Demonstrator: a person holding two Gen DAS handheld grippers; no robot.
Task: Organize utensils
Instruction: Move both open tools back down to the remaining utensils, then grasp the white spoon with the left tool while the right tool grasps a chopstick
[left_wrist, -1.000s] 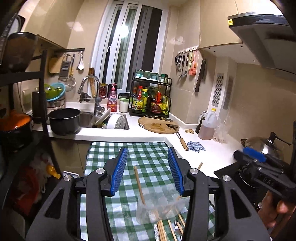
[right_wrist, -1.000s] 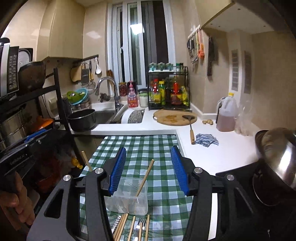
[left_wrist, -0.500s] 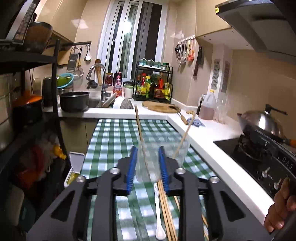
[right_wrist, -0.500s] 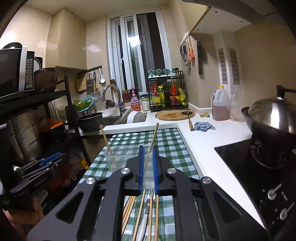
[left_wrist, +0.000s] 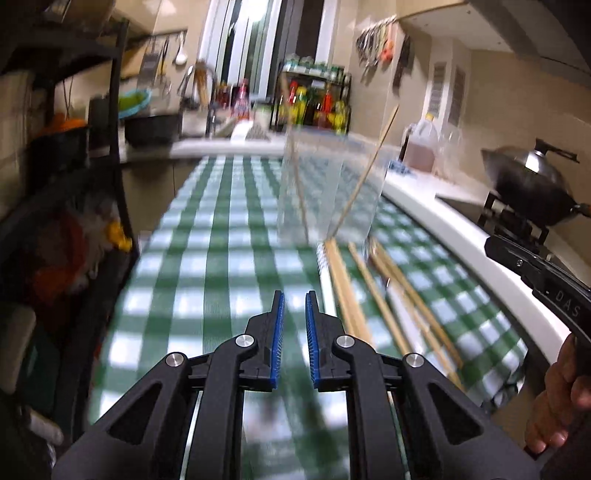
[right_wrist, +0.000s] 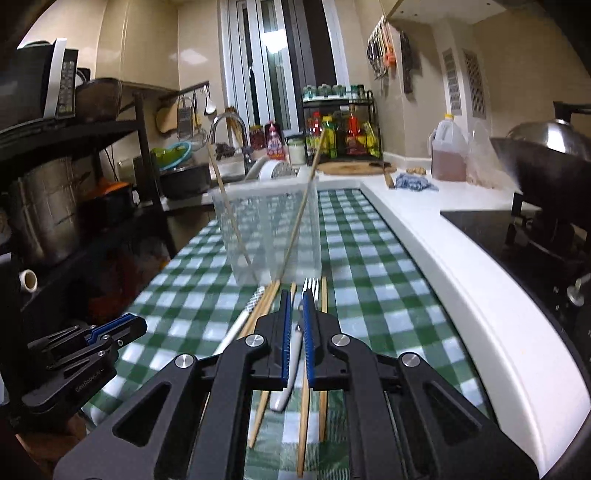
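Note:
A clear plastic container (right_wrist: 269, 229) stands on the green checked tablecloth (right_wrist: 369, 280) with two wooden chopsticks (right_wrist: 299, 218) leaning in it. Just in front of it lie several more chopsticks (right_wrist: 324, 295), a white-handled fork (right_wrist: 309, 290) and a white utensil (right_wrist: 240, 325). My right gripper (right_wrist: 296, 297) is shut and hovers low over the fork, whose handle shows through the slit between the pads. My left gripper (left_wrist: 294, 295) is low over bare cloth left of the chopsticks (left_wrist: 351, 291). Its jaws are closing, with a narrow gap left and nothing between them. The left wrist view is blurred.
A white counter edge (right_wrist: 461, 295) runs along the cloth's right side, with a stove and a lidded wok (right_wrist: 546, 162) beyond it. A black shelf rack (right_wrist: 92, 221) with pots stands on the left. A hand (left_wrist: 557, 402) grips the right tool's handle.
Both grippers have sunk from well above the table to just over the cloth. Both sets of jaws have gone from wide apart to nearly together. The container now stands ahead of them.

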